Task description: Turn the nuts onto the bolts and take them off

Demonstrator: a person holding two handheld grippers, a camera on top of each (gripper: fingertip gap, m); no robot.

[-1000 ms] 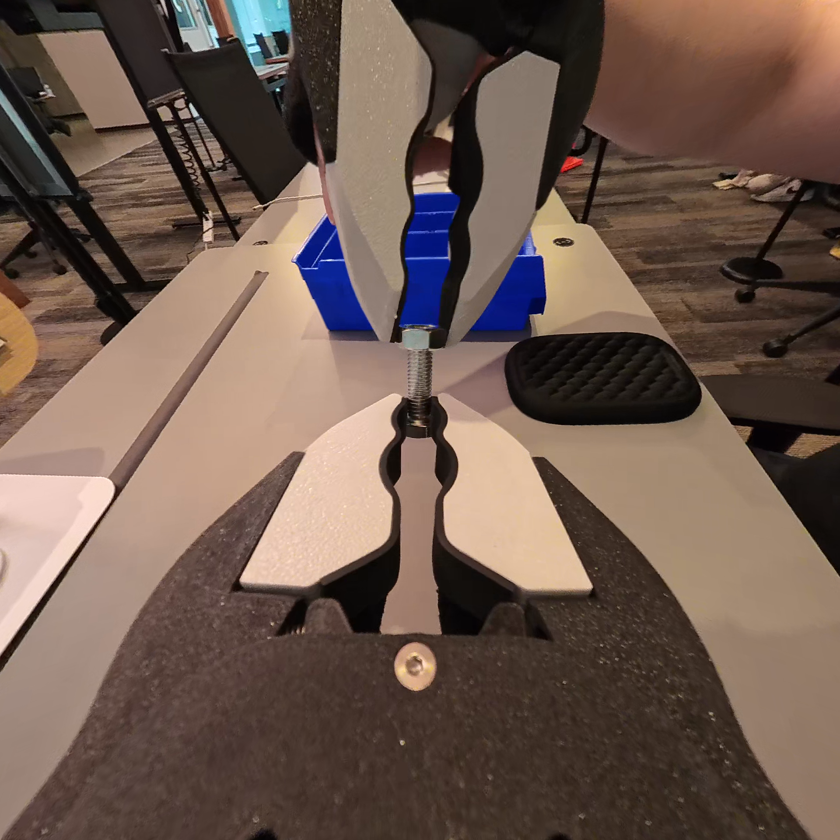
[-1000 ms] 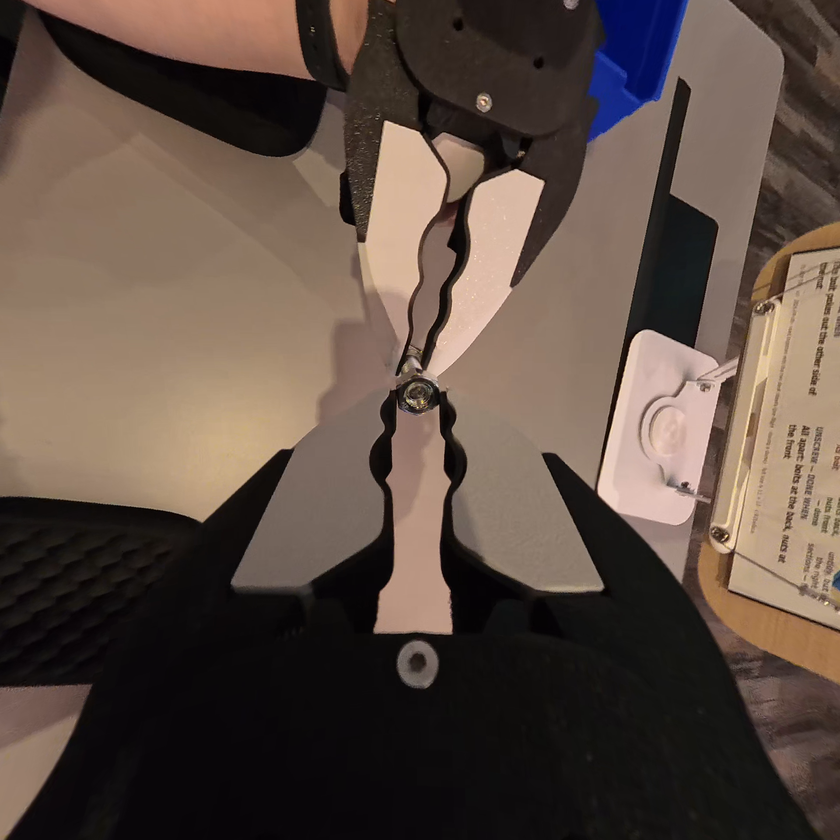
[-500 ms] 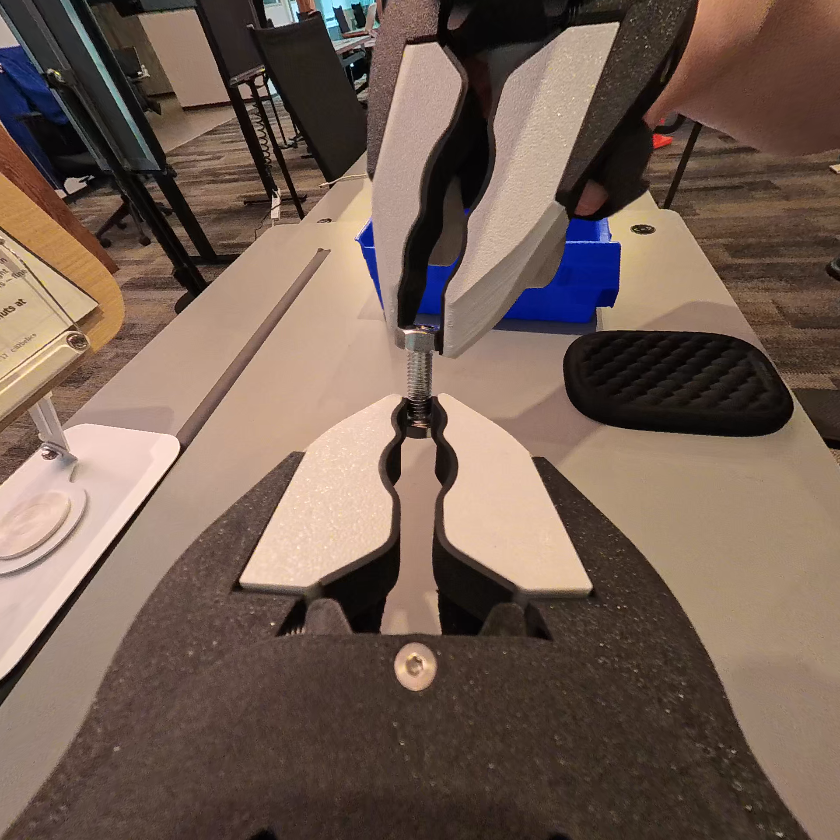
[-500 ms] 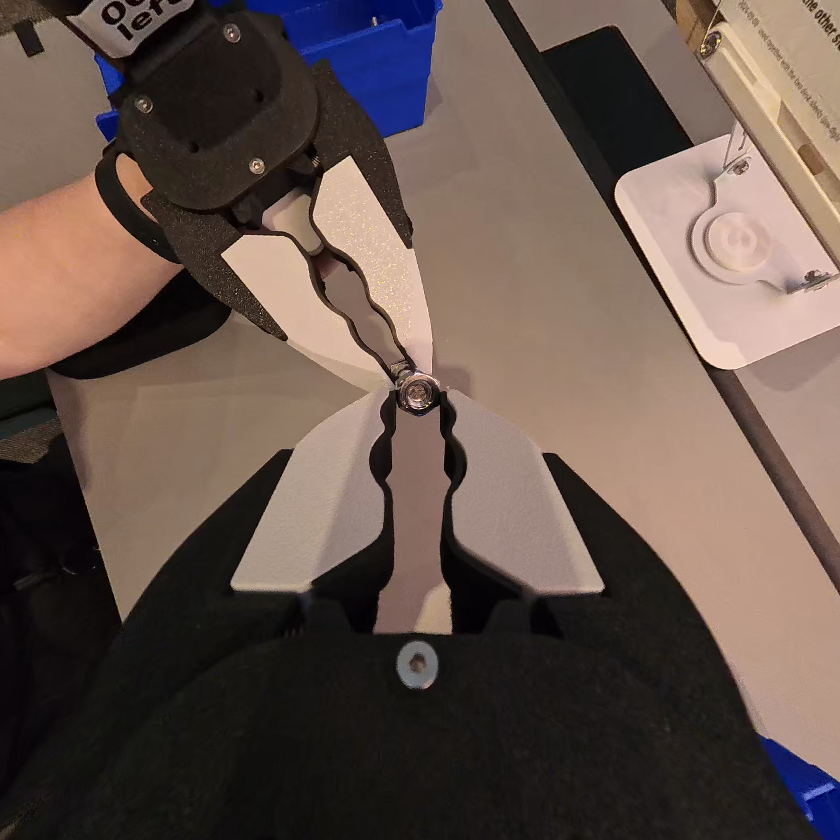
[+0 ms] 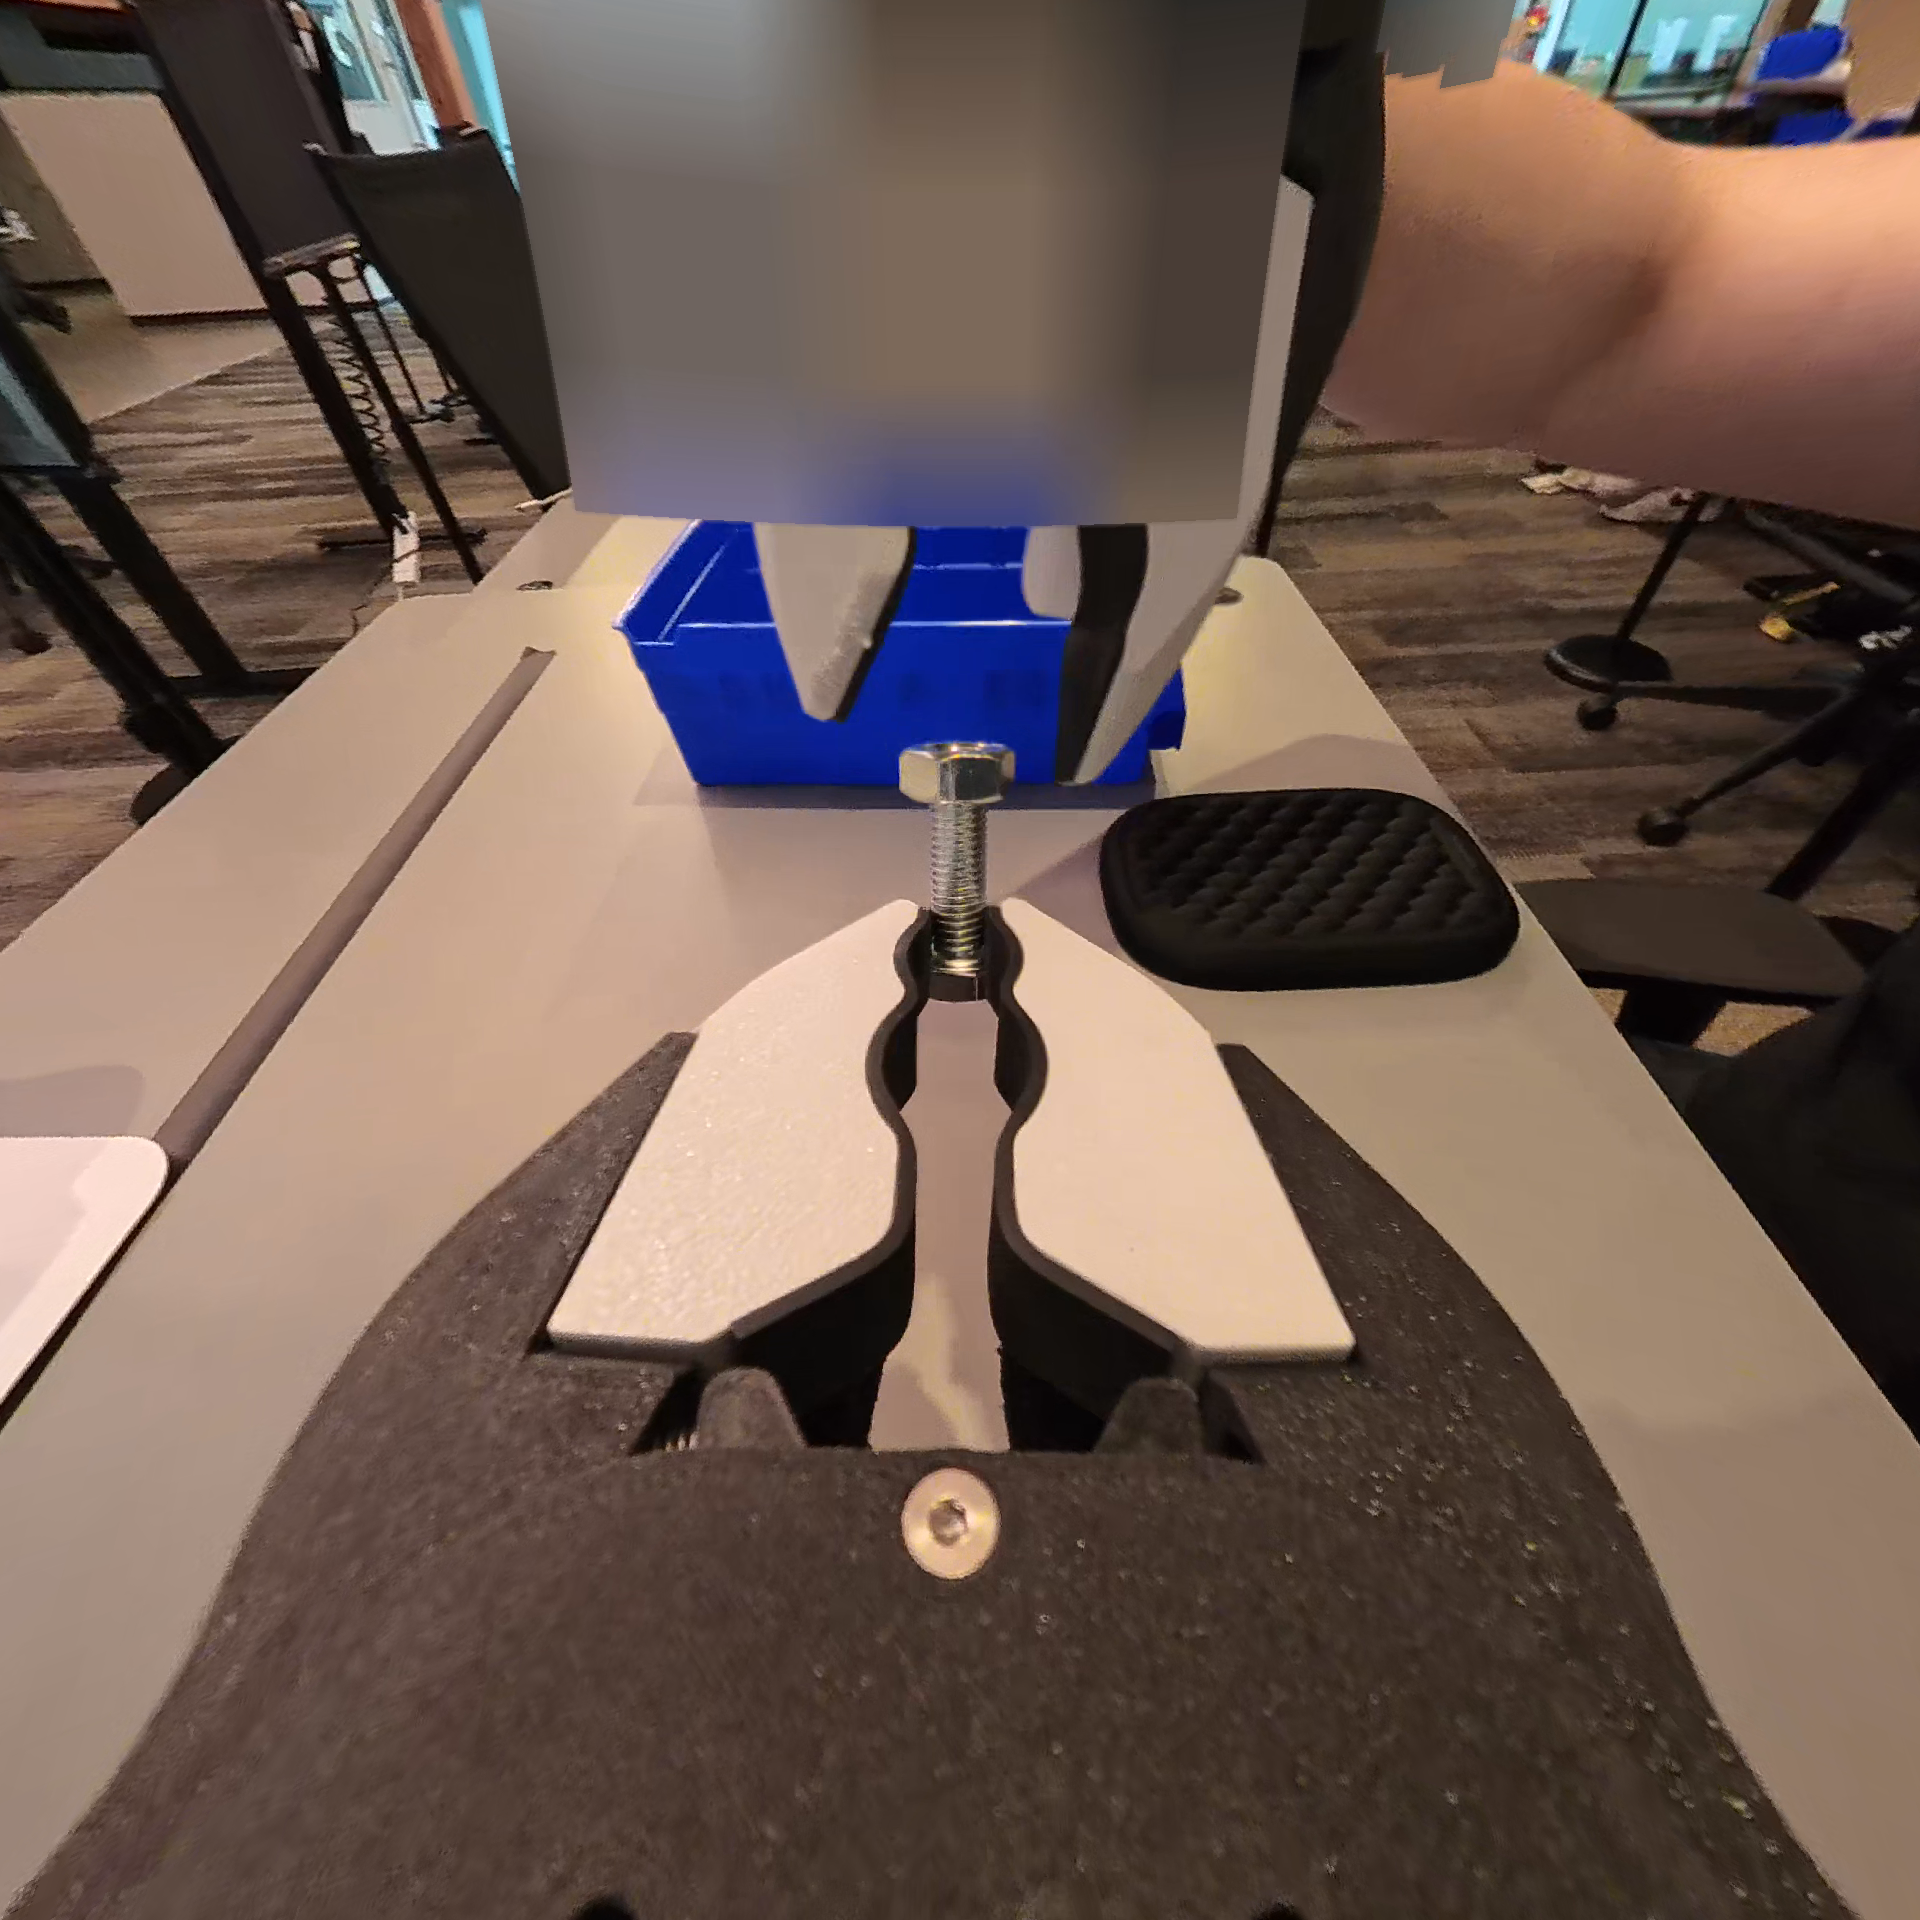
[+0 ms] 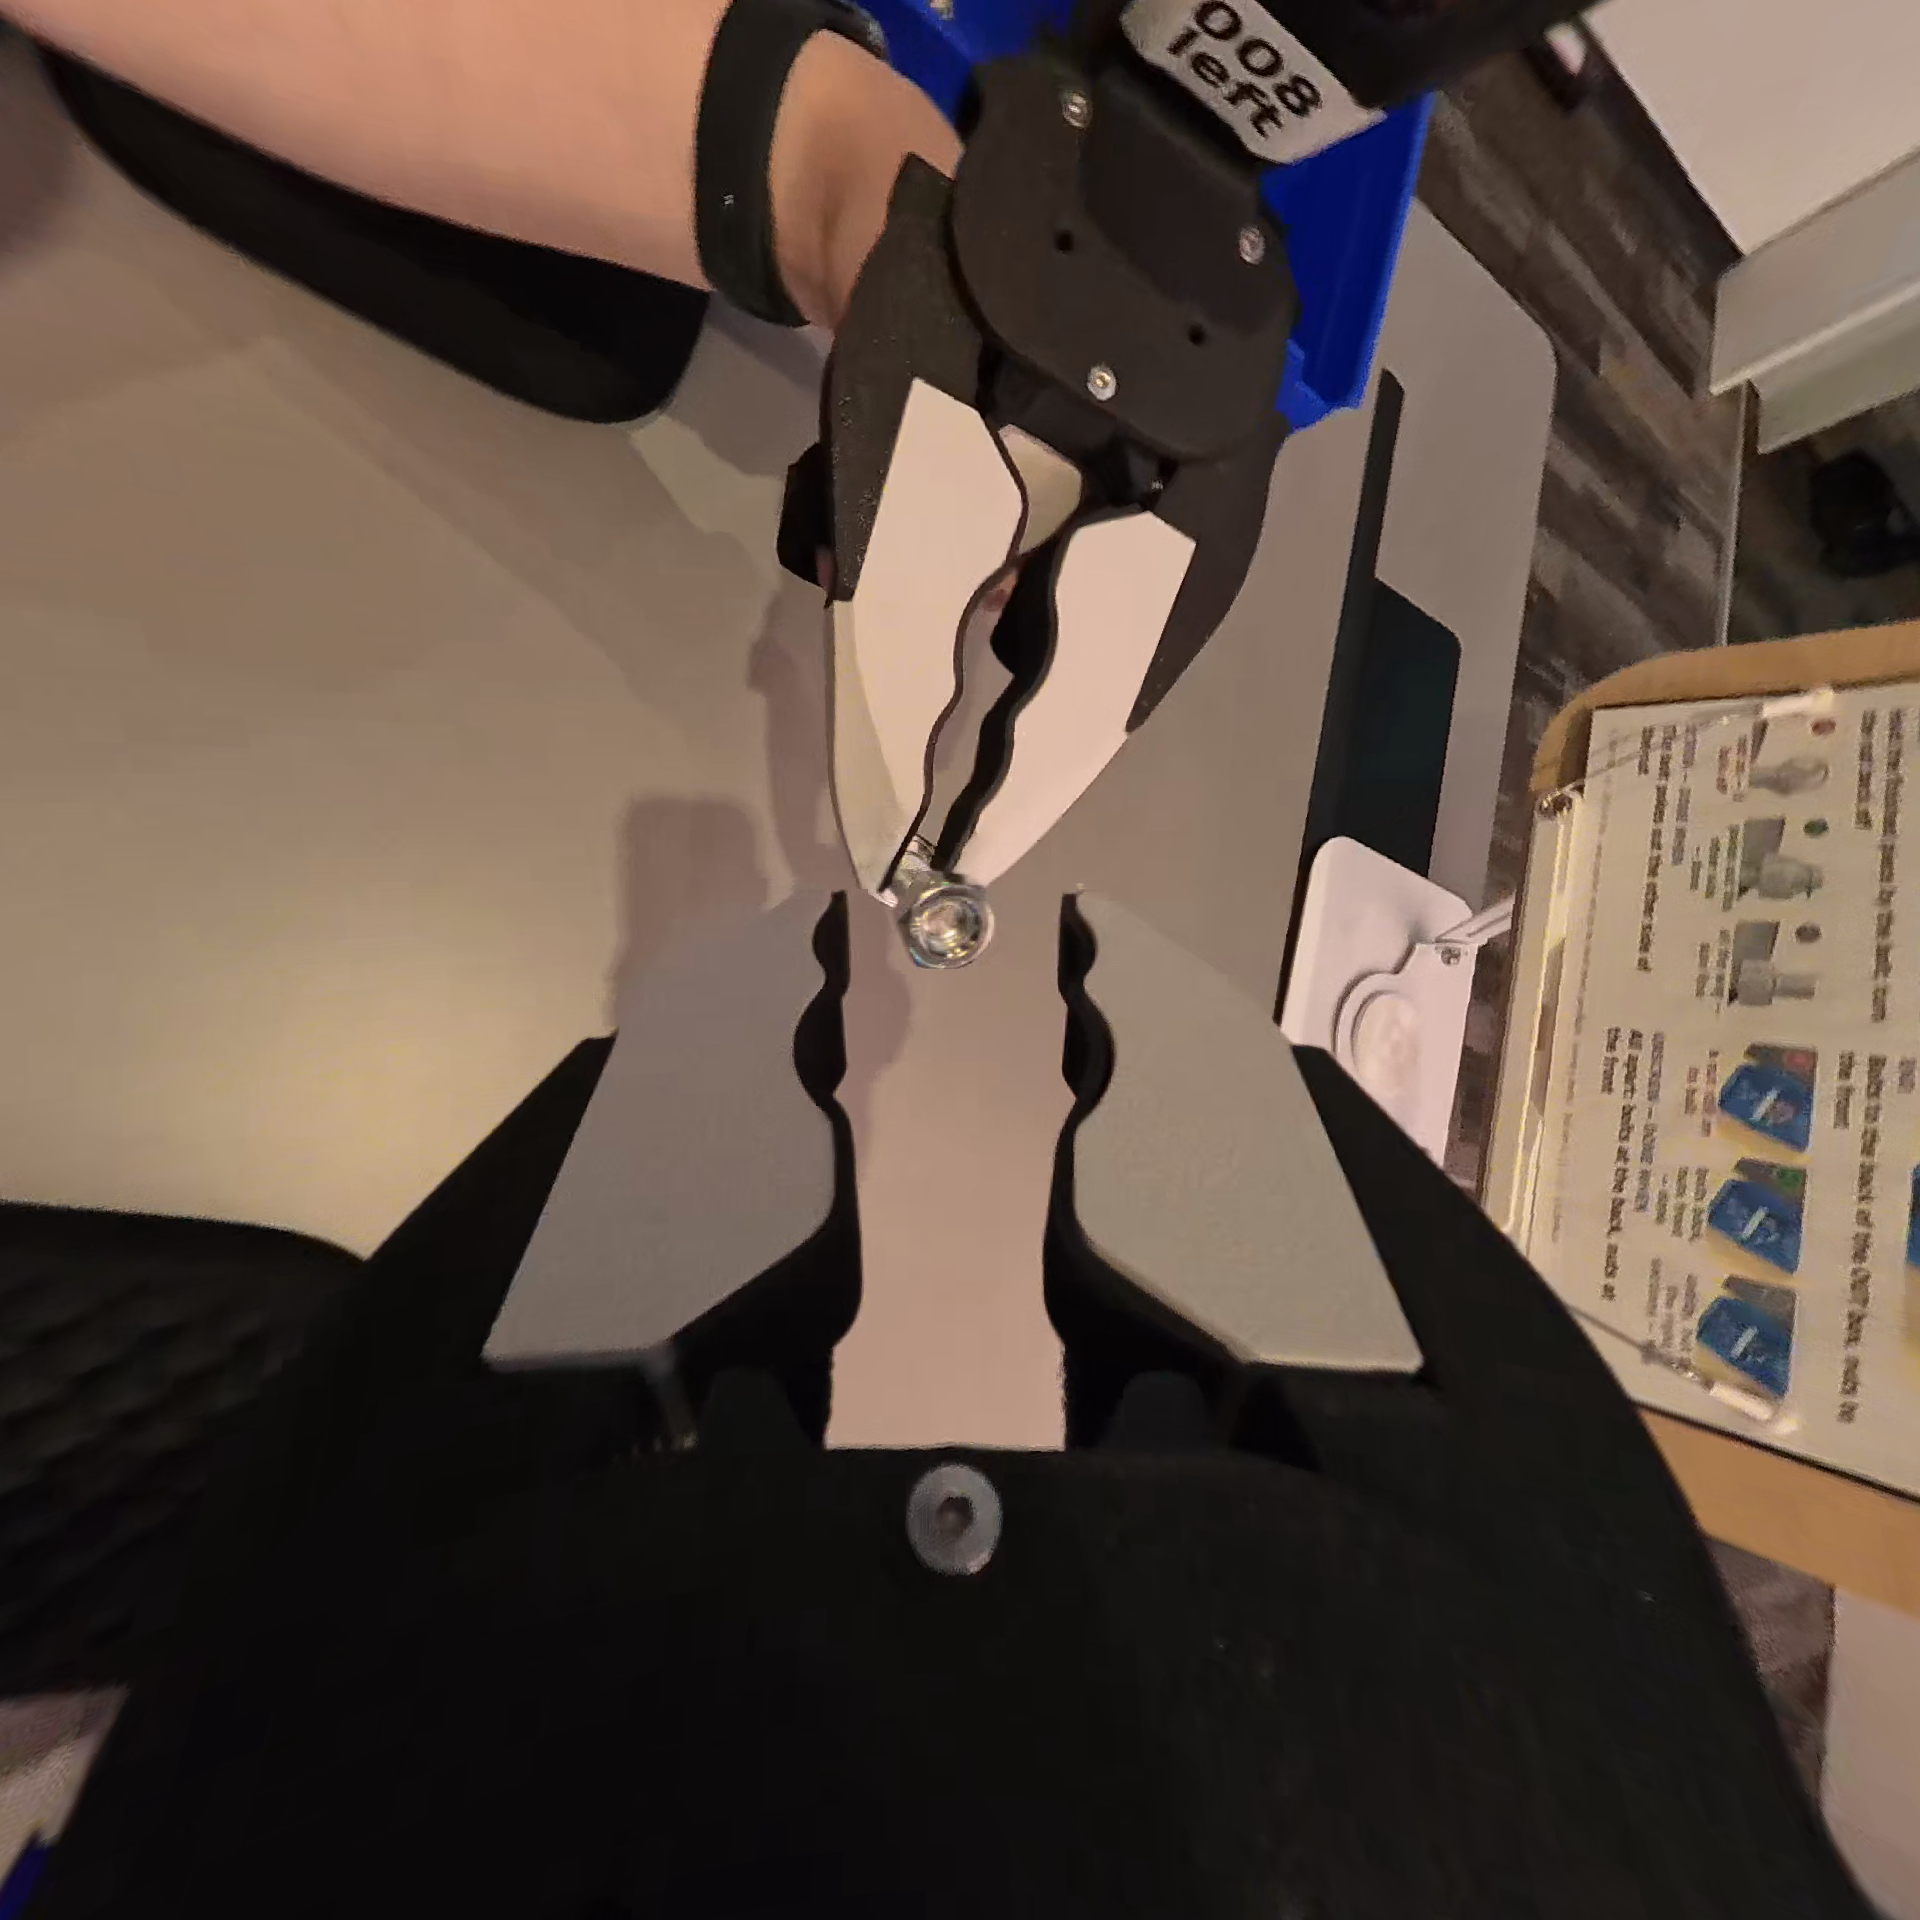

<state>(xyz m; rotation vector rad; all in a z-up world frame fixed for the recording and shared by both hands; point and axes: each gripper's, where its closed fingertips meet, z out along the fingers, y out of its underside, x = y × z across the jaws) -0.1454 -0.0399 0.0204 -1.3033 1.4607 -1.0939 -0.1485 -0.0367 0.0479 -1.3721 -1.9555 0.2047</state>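
A silver hex bolt (image 5: 956,831) stands upright over the grey table (image 5: 520,935), head up. My left gripper (image 5: 956,935) is shut on the dark nut (image 5: 956,971) at the bolt's lower end. My right gripper (image 5: 954,732) hangs above the head, open, one finger on each side and touching nothing. In the right wrist view the right gripper (image 6: 951,914) is open around the bolt head (image 6: 945,925), seen end-on. The left gripper (image 6: 920,868) reaches in from above, shut on the bolt's lower part.
A blue bin (image 5: 914,717) stands just behind the bolt. A black padded mat (image 5: 1309,883) lies to the right. A white stand base (image 6: 1371,997) and an instruction sheet on a wooden board (image 6: 1714,1039) are at the table's left side. Chairs stand beyond the table. The grippers are tip to tip, or close to it.
My right gripper was shut on the bolt head; it has opened, let go and swung round above it. My left gripper still holds the nut in the same place.
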